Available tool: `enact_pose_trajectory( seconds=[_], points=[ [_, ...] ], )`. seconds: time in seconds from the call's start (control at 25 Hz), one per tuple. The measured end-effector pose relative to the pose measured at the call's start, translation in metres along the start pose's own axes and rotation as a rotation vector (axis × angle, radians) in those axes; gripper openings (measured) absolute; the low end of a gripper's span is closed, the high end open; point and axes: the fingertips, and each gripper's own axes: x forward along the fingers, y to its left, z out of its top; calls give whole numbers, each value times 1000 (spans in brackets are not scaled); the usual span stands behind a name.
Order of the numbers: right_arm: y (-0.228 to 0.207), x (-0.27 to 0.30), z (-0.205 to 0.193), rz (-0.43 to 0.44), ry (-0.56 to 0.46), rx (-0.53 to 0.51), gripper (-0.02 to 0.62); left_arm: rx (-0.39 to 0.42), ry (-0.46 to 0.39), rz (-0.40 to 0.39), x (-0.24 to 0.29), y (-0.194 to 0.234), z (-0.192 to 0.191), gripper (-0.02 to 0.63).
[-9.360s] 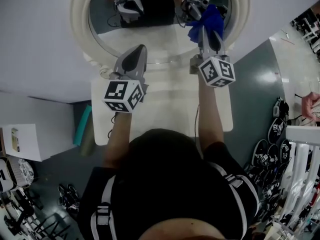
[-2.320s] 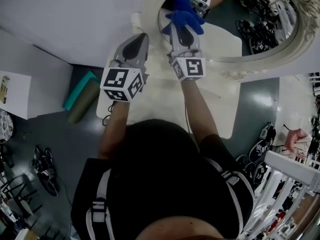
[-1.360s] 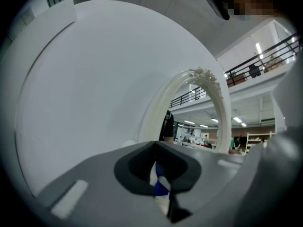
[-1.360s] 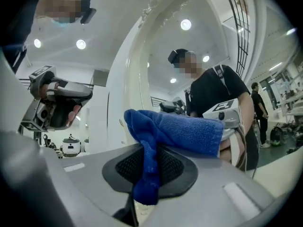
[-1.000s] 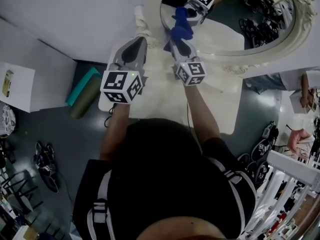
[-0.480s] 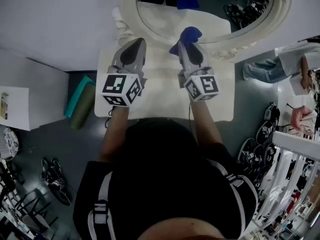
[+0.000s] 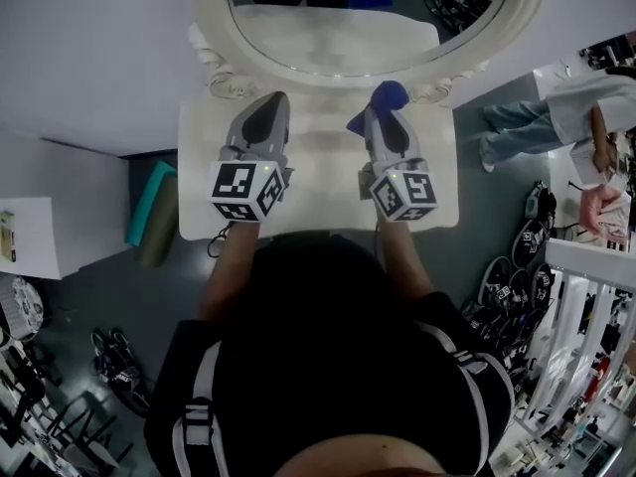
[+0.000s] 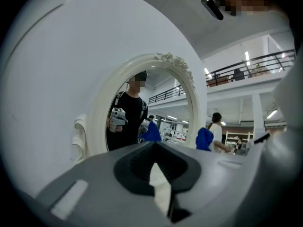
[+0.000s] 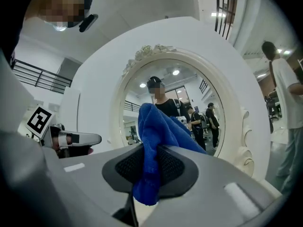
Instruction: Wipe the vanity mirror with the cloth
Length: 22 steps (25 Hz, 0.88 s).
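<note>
Mirror [image 7: 333, 43] w/ white frame: I'm holding R gripper [image 7: 384, 107] just in front of it, clamping blue cloth [image 7: 387, 92]; L gripper [image 7: 274, 101] hovering alongside, jaws together, empty.

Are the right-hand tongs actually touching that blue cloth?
Touching. The right gripper view shows the blue cloth pinched between the closed jaws of the right tongs, with its folds sticking out above them.
</note>
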Motion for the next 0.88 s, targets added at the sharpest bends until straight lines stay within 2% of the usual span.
enact_pose_trajectory(
  seconds=[0.28, 0.88],
  points=[
    [1, 0, -10, 4, 34, -20, 66, 15, 9, -6, 4, -12, -14, 6],
    [14, -1, -12, 25, 34, -34, 66, 9, 27, -22, 2, -16, -22, 6]
  ],
)
